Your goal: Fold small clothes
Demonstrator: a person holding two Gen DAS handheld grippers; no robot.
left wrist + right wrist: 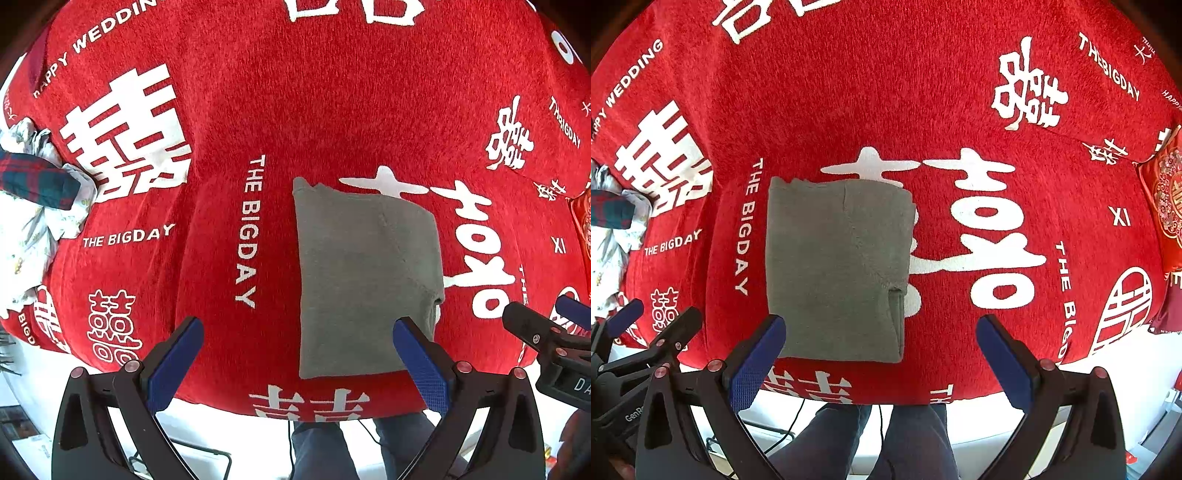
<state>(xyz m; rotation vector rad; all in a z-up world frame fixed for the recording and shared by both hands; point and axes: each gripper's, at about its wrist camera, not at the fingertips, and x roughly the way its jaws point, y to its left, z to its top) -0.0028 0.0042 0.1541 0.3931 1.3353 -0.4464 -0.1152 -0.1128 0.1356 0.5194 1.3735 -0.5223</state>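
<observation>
At the far left edge of the red cloth (pixel 229 110), a heap of other clothes (pixel 33 206) waits: something white and printed with a dark plaid piece lying on top of it. It sits well apart from the working area, probably so the next item is within reach without crowding the fold.

Moving right, the left gripper (pixel 295 354) hovers above the near edge of the table, its blue-padded fingers spread wide and holding nothing. One finger stands over bare red cloth and the other over the lower right part of the gray garment (pixel 365 273); whether that finger touches the fabric I cannot tell.

The gray garment lies flat near the front of the table, already folded into a neat upright rectangle with a layered edge showing along its right side. Its straight sides and squared corners suggest the fold is finished or nearly so, and its spot close to the person keeps it easy to reach with both tools.

Further right, the right gripper (pixel 879 347) is posed much the same: raised, pointed forward and down across the table, fingers wide apart and empty, its left finger over the garment's lower left corner. The two tools sit side by side, close together.

A red embroidered cushion (pixel 1163 199) rests at the far right.
</observation>
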